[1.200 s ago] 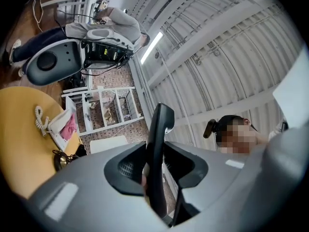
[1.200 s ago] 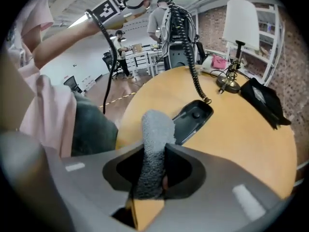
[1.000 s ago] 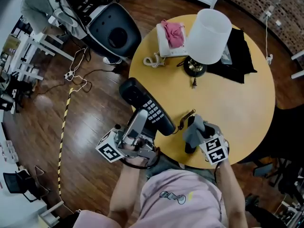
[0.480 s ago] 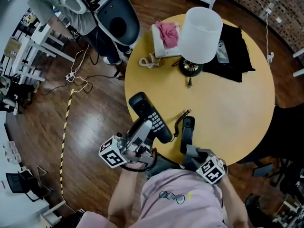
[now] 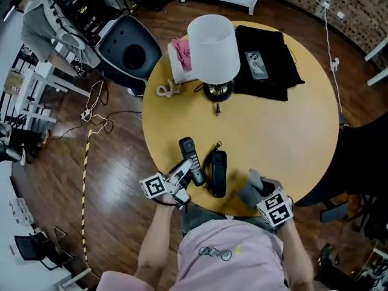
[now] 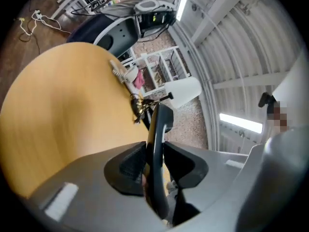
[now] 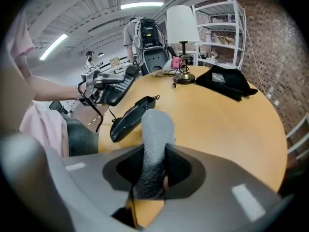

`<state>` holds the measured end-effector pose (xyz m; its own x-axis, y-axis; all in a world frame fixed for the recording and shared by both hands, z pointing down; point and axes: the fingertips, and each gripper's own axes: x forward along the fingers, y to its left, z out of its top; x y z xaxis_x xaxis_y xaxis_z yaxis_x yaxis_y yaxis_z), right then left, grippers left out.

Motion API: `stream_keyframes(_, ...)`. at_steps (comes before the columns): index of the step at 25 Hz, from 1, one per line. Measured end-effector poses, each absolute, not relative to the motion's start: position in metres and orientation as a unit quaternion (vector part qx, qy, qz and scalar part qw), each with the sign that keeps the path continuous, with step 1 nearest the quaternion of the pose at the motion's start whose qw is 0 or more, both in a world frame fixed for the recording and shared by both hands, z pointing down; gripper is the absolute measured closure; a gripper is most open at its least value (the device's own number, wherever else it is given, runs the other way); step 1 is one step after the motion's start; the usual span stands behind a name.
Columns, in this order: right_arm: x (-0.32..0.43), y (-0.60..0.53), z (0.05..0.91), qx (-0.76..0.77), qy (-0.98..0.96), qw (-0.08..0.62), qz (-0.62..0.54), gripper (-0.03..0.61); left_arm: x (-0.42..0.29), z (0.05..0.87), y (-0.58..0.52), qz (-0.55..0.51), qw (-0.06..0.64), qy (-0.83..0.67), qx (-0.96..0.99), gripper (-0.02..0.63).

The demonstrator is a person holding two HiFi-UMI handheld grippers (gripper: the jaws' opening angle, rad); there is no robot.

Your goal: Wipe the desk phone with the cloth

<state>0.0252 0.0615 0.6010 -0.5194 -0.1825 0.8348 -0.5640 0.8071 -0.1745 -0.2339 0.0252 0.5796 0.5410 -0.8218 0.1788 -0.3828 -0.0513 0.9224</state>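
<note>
My left gripper (image 5: 183,174) is shut on the black handset (image 5: 190,158), which lies low over the yellow round table (image 5: 285,132) near its front edge. In the left gripper view the handset (image 6: 157,129) stands edge-on, clamped between the pads of the left gripper (image 6: 154,161). The black phone base (image 5: 218,173) rests on the table just right of the handset. My right gripper (image 5: 259,194) is shut on a grey cloth (image 5: 250,185), to the right of the base and apart from it. The right gripper view shows the cloth (image 7: 155,129) sticking up from the right gripper (image 7: 155,166), with the base (image 7: 129,117) beyond.
A white lamp (image 5: 212,44) stands at the table's far side. Beside it are a white phone with a pink cloth on it (image 5: 180,54) and a black fabric with a smartphone on it (image 5: 265,62). A black chair (image 5: 124,53) stands on the floor at the far left.
The left gripper has brought the handset down from high up to just beside the base. The right gripper has carried the cloth off the base, to its right.
</note>
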Motion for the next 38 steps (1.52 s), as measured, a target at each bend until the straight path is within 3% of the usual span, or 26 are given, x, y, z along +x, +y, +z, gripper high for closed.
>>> stream_keyframes(5, 0.032, 0.065, 0.604, 0.208, -0.849, 0.430, 0.225, 0.468, -0.212, 0.621, 0.029, -0.094, 0.593, -0.445, 0.665, 0.494)
stream_keyframes(9, 0.039, 0.061, 0.603, 0.209, -0.856, 0.415, 0.228, 0.468, -0.226, 0.647, 0.033, 0.065, 0.531, -0.520, 0.666, 0.480)
stream_keyframes(11, 0.043, 0.057, 0.601, 0.210, -0.859, 0.409, 0.227, 0.468, -0.229, 0.649, 0.034, 0.111, 0.503, -0.539, 0.667, 0.388)
stream_keyframes(13, 0.048, 0.053, 0.601, 0.213, -0.860, 0.405, 0.226, 0.466, -0.231, 0.641, 0.032, 0.127, 0.478, -0.556, 0.668, 0.239)
stream_keyframes(14, 0.051, 0.051, 0.601, 0.216, -0.860, 0.402, 0.227, 0.466, -0.232, 0.635, 0.032, 0.134, 0.465, -0.566, 0.668, 0.233)
stream_keyframes(17, 0.062, 0.047, 0.601, 0.226, -0.859, 0.395, 0.236, 0.466, -0.229, 0.616, 0.038, 0.176, 0.416, -0.595, 0.664, 0.233)
stream_keyframes(20, 0.071, 0.046, 0.599, 0.236, -0.858, 0.390, 0.238, 0.466, -0.221, 0.577, 0.049, 0.266, 0.323, -0.644, 0.640, 0.233)
stream_keyframes(23, 0.074, 0.046, 0.594, 0.244, -0.858, 0.382, 0.240, 0.466, -0.166, 0.553, 0.056, 0.340, 0.269, -0.629, 0.646, 0.233)
stream_keyframes(26, 0.071, 0.049, 0.594, 0.246, -0.859, 0.376, 0.246, 0.466, -0.108, 0.607, 0.065, 0.431, 0.280, -0.572, 0.640, 0.233)
stream_keyframes(30, 0.059, 0.061, 0.597, 0.244, -0.862, 0.375, 0.239, 0.466, -0.103, 0.663, 0.075, 0.537, 0.293, -0.547, 0.572, 0.233)
stream_keyframes(34, 0.061, 0.056, 0.594, 0.238, -0.864, 0.373, 0.242, 0.466, -0.100, 0.662, 0.064, 0.535, 0.297, -0.551, 0.567, 0.248)
stream_keyframes(35, 0.063, 0.054, 0.594, 0.238, -0.864, 0.371, 0.244, 0.468, -0.100, 0.659, 0.061, 0.527, 0.296, -0.552, 0.574, 0.294)
stream_keyframes(38, 0.060, 0.059, 0.590, 0.243, -0.865, 0.363, 0.246, 0.468, -0.103, 0.654, 0.067, 0.460, 0.333, -0.545, 0.617, 0.315)
